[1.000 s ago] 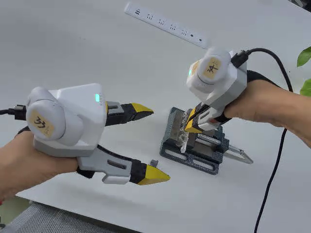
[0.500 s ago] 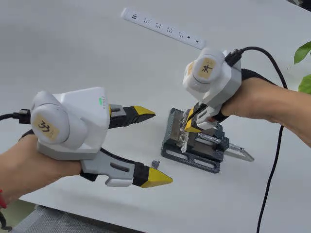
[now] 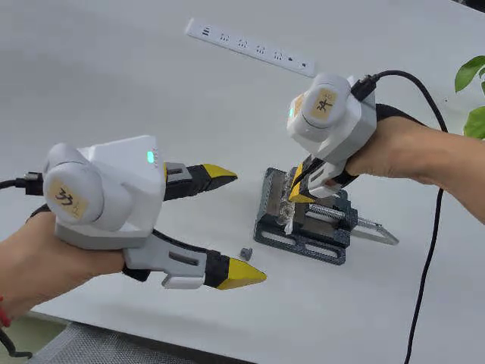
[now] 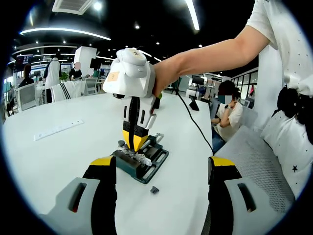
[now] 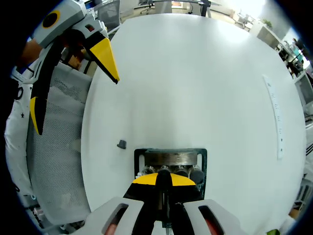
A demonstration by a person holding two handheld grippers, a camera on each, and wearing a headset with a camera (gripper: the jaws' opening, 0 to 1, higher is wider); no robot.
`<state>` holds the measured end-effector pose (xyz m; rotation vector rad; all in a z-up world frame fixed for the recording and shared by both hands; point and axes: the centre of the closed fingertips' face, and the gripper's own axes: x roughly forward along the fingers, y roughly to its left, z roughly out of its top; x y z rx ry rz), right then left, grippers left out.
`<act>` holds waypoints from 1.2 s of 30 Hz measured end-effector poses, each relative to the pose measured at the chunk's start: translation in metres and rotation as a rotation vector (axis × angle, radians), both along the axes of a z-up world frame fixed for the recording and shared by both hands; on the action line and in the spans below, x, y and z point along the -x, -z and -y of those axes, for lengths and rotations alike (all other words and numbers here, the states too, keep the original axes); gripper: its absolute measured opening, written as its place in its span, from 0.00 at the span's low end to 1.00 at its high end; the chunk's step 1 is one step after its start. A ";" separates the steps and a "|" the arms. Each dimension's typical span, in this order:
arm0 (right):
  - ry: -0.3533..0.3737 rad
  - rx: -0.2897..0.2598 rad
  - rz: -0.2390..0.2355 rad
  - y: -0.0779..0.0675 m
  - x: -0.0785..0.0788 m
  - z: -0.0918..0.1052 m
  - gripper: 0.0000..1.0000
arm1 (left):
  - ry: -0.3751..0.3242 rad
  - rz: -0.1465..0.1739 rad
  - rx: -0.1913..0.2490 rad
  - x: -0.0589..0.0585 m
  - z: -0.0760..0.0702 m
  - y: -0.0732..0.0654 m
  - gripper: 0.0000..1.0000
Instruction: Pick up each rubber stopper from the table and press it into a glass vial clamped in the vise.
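Head view: the left tongs [image 3: 239,224] are held above the white worktop [image 3: 136,91] near its front edge, jaws spread wide and gripping nothing. The right tongs [image 3: 295,194] point steeply down, tips pressed together directly over the glass vials [image 3: 286,208], which are clamped in a row in the dark vise [image 3: 301,240]; whether a stopper lies between the tips cannot be told. One loose grey rubber stopper [image 3: 245,252] lies on the worktop just beside the vise base, between it and the lower jaw of the left tongs, touching neither. Right gripper view: the yellow tips meet over the middle of the vial row, and the stopper lies apart to the left of the vise. A white power strip [image 3: 250,47] lies well beyond the vise, a black cable [image 3: 432,227] trails from the right tongs, and green leaves [image 3: 471,72] show at the right edge
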<state>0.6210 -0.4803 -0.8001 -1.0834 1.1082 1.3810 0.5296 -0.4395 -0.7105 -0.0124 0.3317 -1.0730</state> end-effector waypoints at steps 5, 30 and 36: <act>0.011 -0.019 0.007 -0.001 0.001 0.000 0.02 | -0.002 -0.002 -0.003 0.001 0.000 0.000 0.75; 0.018 -0.004 0.007 0.005 -0.002 0.000 0.00 | -0.010 0.024 -0.008 0.001 0.003 -0.014 0.75; 0.050 -0.036 -0.010 0.003 -0.001 0.001 0.00 | -0.013 0.028 -0.016 0.007 0.005 -0.019 0.75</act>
